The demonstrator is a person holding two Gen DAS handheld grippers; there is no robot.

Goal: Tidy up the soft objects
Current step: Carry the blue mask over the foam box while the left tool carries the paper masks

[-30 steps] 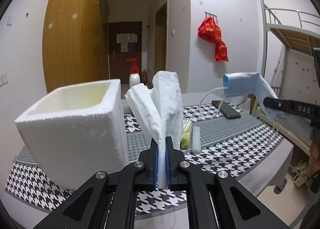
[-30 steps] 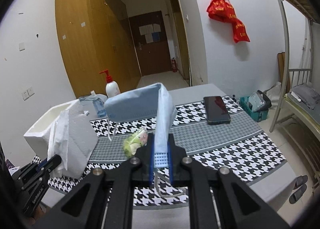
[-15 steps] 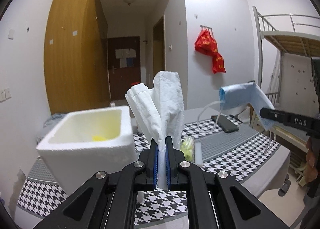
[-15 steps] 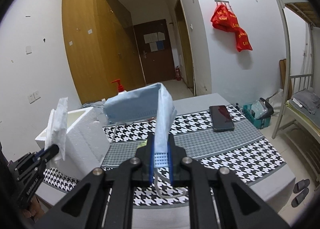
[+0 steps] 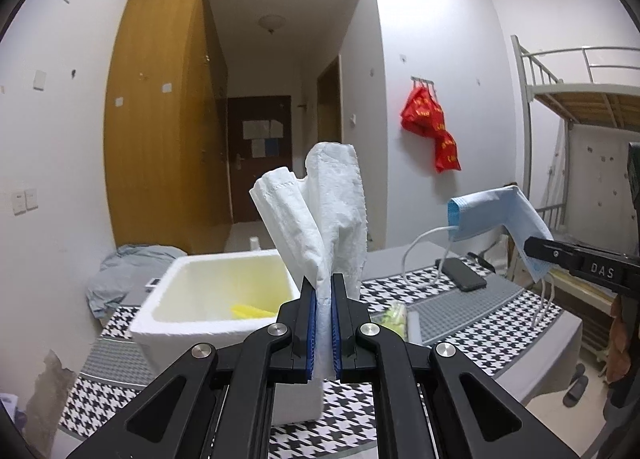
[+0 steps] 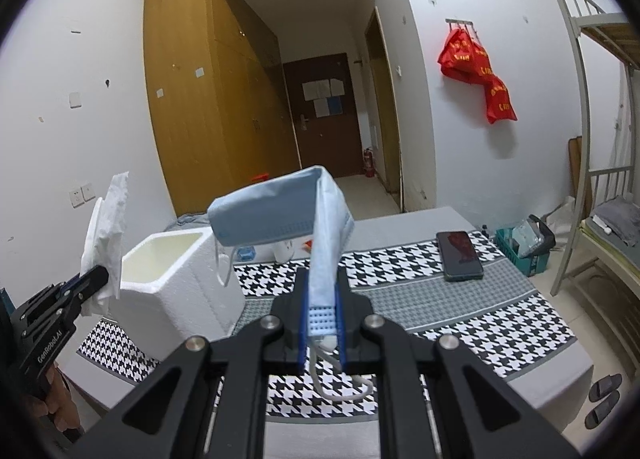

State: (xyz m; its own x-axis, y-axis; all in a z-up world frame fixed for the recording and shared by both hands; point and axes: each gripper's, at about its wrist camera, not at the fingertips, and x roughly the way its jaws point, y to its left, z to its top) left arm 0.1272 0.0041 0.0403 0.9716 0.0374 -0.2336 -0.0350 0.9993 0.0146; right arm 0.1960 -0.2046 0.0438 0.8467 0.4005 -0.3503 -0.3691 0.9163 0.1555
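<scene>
**Readable lettering**

Found in white capitals on the black body of the right gripper (image 5: 536, 247), at the right edge of the left wrist view: "DAS". Found in white along the side of the left gripper (image 6: 97, 279), low at the left of the right wrist view: "GenRobot.AI". Seen on the red bags (image 6: 478, 73) hanging from wall hooks: yellow characters, too small and creased to read. Seen on the dark door (image 6: 324, 93) at the end of the hallway: pinned white and blue sheets, print too small to make out. Nothing else legible in either view.
</scene>
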